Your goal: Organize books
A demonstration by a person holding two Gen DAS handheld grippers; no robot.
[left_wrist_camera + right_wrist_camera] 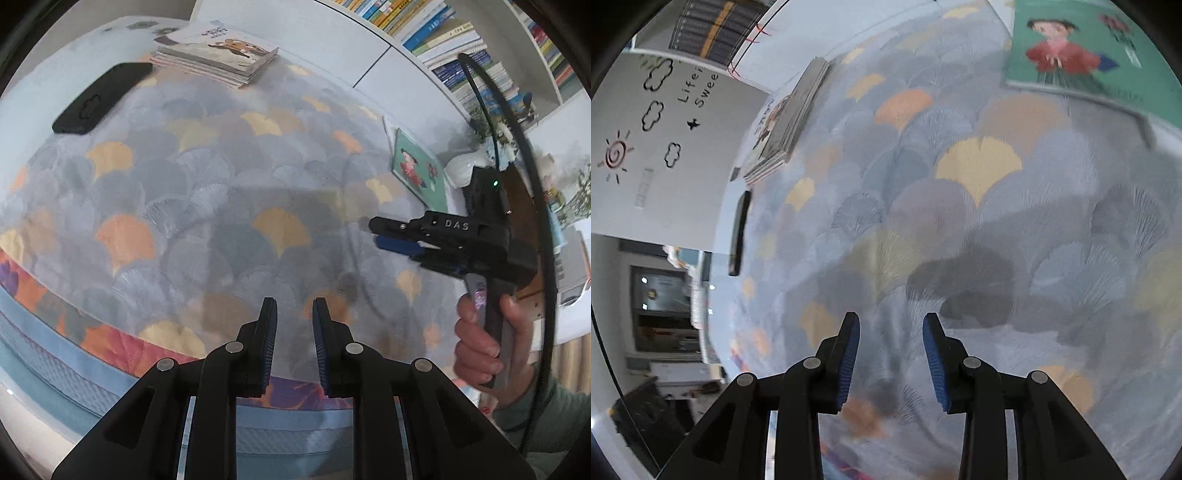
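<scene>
**Between books: both grippers empty over the counter**

Left wrist view: the left gripper [294,314] hangs at the bottom centre, jaws narrow with nothing between them. The stack of books [218,53] lies at upper centre beside a black phone [101,96]; the green book [419,170] lies at right, just past the right gripper [375,232].

Right wrist view: the right gripper, jaws partly apart and empty, points toward the green book [1082,55] at upper right. Next, probably: reach it, grip an edge, carry it to the stack [792,118].
</scene>
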